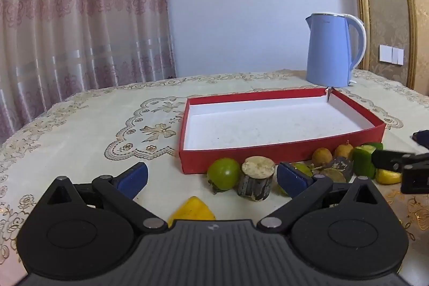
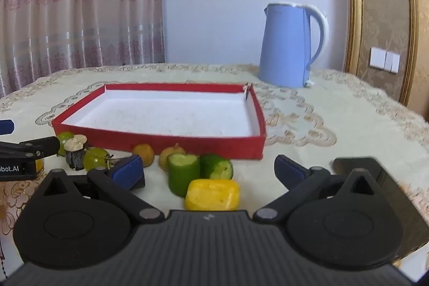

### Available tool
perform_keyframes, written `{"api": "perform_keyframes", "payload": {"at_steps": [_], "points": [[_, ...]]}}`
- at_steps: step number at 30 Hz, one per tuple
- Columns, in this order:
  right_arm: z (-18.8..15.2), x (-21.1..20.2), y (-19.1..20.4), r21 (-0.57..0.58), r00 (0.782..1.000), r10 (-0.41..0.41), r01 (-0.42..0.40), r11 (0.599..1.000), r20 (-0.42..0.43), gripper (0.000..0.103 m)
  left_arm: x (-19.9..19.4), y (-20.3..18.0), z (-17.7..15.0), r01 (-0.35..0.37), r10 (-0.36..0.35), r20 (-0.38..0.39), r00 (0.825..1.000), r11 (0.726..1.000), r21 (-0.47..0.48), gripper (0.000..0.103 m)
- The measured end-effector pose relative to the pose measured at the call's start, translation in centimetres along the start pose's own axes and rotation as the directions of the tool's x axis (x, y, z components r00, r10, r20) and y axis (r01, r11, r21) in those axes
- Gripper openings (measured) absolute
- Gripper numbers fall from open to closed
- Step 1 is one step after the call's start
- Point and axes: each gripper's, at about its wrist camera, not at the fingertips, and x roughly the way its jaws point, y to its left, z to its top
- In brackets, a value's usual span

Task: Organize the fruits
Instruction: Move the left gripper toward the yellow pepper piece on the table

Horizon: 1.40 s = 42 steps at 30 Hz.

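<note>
While your left gripper (image 1: 211, 177) hangs with its jaws spread wide and nothing between them, a yellow wedge (image 1: 191, 209) lies on the tablecloth (image 1: 80, 130) just below it. Ahead, between the blue pads, sit a green round fruit (image 1: 224, 173) and a sugarcane stub (image 1: 256, 177) standing upright, the two touching, both just in front of the red box (image 1: 281, 149). Further right along the box's near wall you have two brown longans (image 1: 321, 156), a cucumber piece (image 1: 363, 160) and, at the edge, your other tool.

Your right gripper (image 2: 209, 169) is likewise parted wide, holding nothing. Between its pads stand an upright cucumber chunk (image 2: 183, 174), a second green piece (image 2: 217, 166) touching it behind, and a yellow block (image 2: 211, 195) lying nearest you against the chunk. The box's white floor holds no fruit. Behind its far right corner stands a blue kettle (image 2: 288, 44). A dark block (image 2: 388, 184) rests by your right finger.
</note>
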Motion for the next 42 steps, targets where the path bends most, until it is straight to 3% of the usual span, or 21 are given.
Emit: {"api": "perform_keyframes", "payload": {"at_steps": [9,15,22,28,42], "points": [[-0.8,-0.2,-1.0,0.068,0.998,0.023,-0.026,0.997,0.057,0.103,-0.9,0.4,-0.6,0.073,-0.073,0.041,0.996,0.997,-0.005,0.103],[-0.9,0.1,-2.1,0.151,0.999,0.028,-0.033,0.988,0.036,0.103,0.2,1.1,-0.7,0.058,-0.058,0.002,0.998,0.997,-0.057,0.103],[-1.2,0.2,-1.1,0.091,0.999,0.023,-0.026,0.996,0.028,0.103,0.2,0.5,-1.0,0.028,-0.028,0.003,1.0,0.999,-0.025,0.103],[-1.2,0.4,-1.2,0.104,1.0,0.006,-0.008,0.995,0.014,0.103,-0.1,-0.3,-1.1,0.008,-0.008,0.019,1.0,1.0,0.022,0.103],[-1.2,0.7,-1.2,0.104,1.0,-0.014,0.015,0.994,-0.008,0.103,-0.2,-0.1,-1.1,-0.025,0.025,0.028,0.999,1.0,0.014,0.103]]}}
